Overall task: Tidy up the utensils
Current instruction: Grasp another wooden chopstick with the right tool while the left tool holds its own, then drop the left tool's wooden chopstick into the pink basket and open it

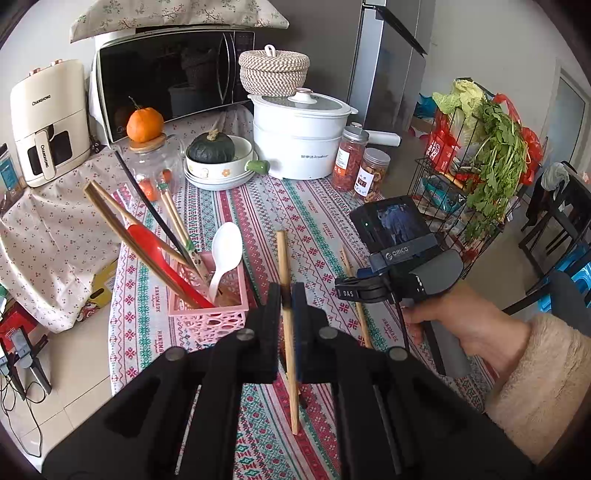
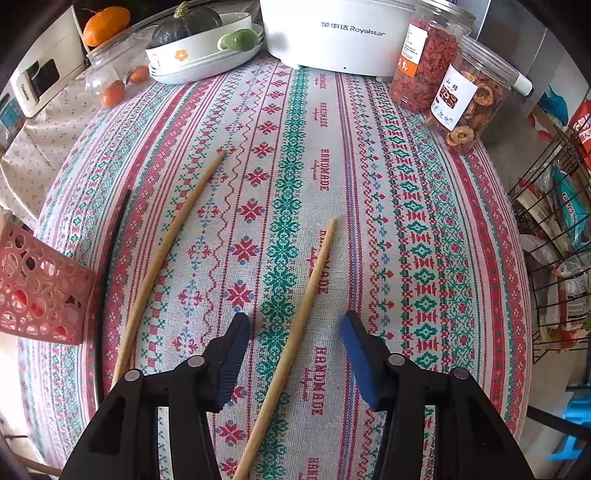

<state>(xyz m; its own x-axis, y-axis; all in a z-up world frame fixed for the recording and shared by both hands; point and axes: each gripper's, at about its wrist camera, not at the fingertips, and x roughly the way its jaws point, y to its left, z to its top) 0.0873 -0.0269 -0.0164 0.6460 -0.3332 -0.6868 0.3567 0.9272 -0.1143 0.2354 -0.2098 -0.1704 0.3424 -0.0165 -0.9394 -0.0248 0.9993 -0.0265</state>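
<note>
My left gripper [image 1: 286,295] is shut on a wooden chopstick [image 1: 285,266] and holds it nearly upright above the table, just right of the pink perforated basket [image 1: 218,317]. The basket holds several chopsticks, a red utensil [image 1: 155,247] and a white spoon [image 1: 223,251]. My right gripper [image 2: 295,354] is open, low over the patterned tablecloth, its fingers on either side of a wooden chopstick [image 2: 295,332] that lies flat. A second wooden chopstick [image 2: 166,258] and a black chopstick [image 2: 109,258] lie to its left, near the basket [image 2: 40,288].
At the table's back stand a white Royalstar cooker [image 2: 332,33], two jars of dried fruit [image 2: 465,99], stacked dishes with a dark squash [image 2: 199,48], a glass jar [image 1: 151,166] with an orange on top, and a microwave [image 1: 170,77]. A wire rack with greens [image 1: 480,166] stands right.
</note>
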